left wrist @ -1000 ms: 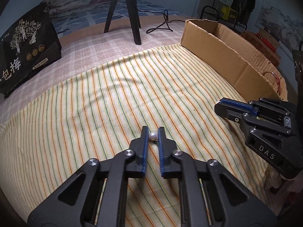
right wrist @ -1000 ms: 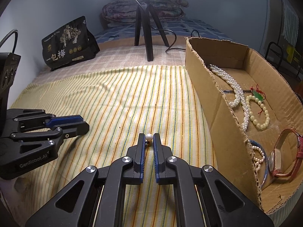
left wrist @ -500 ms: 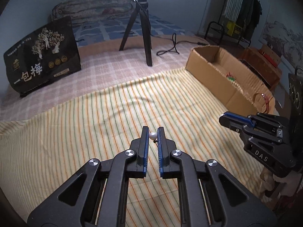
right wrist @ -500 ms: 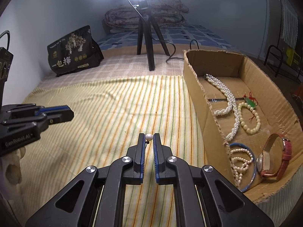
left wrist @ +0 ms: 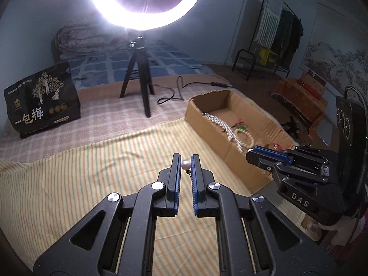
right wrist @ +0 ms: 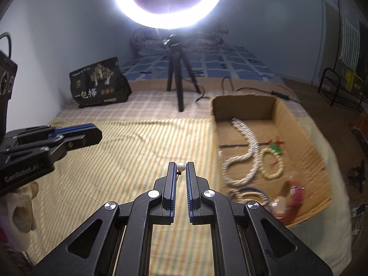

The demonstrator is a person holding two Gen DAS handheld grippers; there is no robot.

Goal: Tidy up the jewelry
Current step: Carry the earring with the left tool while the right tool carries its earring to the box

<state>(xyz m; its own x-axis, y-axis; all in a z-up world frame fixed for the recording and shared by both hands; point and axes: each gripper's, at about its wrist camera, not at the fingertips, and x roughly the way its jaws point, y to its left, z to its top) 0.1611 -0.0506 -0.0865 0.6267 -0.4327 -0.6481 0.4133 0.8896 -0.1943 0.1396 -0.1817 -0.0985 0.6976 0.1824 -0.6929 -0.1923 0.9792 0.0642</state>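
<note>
Two grippers, left gripper [left wrist: 185, 159] and right gripper [right wrist: 181, 167], each pinching a pearl earring [left wrist: 185, 165], cardboard box [right wrist: 308, 138] holding pearl necklace [right wrist: 247, 154], bead bracelet [right wrist: 271, 163], watch [right wrist: 295, 196].

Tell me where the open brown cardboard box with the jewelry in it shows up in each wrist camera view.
Left wrist view: the open brown cardboard box sits right of centre, beyond the striped cloth and partly behind the right gripper.
Right wrist view: the box fills the right half, its pearl strands visible inside.
Shared landmark: the black tripod under the ring light, left of the box's far end in both.
</note>
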